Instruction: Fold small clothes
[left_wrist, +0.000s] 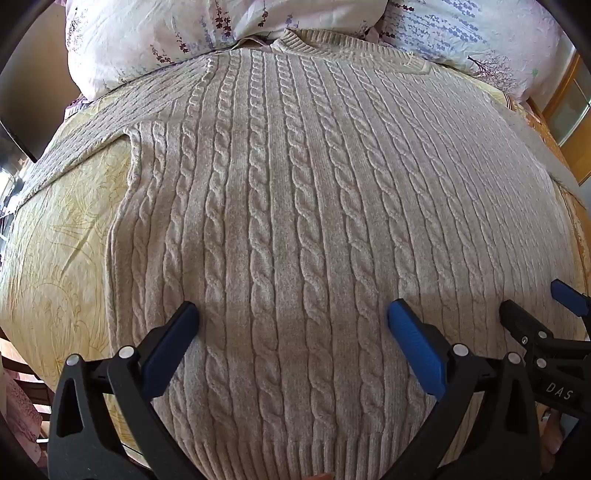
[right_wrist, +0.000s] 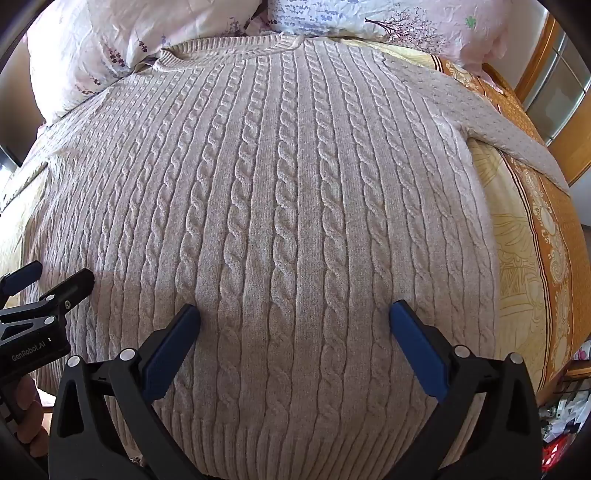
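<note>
A cream cable-knit sweater (left_wrist: 295, 192) lies flat and spread on the bed, collar at the far end, ribbed hem nearest me; it also fills the right wrist view (right_wrist: 280, 192). Its left sleeve (left_wrist: 74, 147) stretches out to the left and its right sleeve (right_wrist: 517, 125) to the right. My left gripper (left_wrist: 293, 314) is open and empty above the lower left part of the body. My right gripper (right_wrist: 295, 314) is open and empty above the lower right part. The right gripper shows at the left view's right edge (left_wrist: 539, 306), and the left gripper at the right view's left edge (right_wrist: 51, 280).
The sweater rests on a yellow patterned bedsheet (left_wrist: 55, 251) with an orange border (right_wrist: 554, 236). Two floral pillows (left_wrist: 147, 40) (right_wrist: 406, 22) lie at the head of the bed beyond the collar. A wooden frame (right_wrist: 561, 74) stands at the right; clutter (right_wrist: 565, 417) lies on the floor.
</note>
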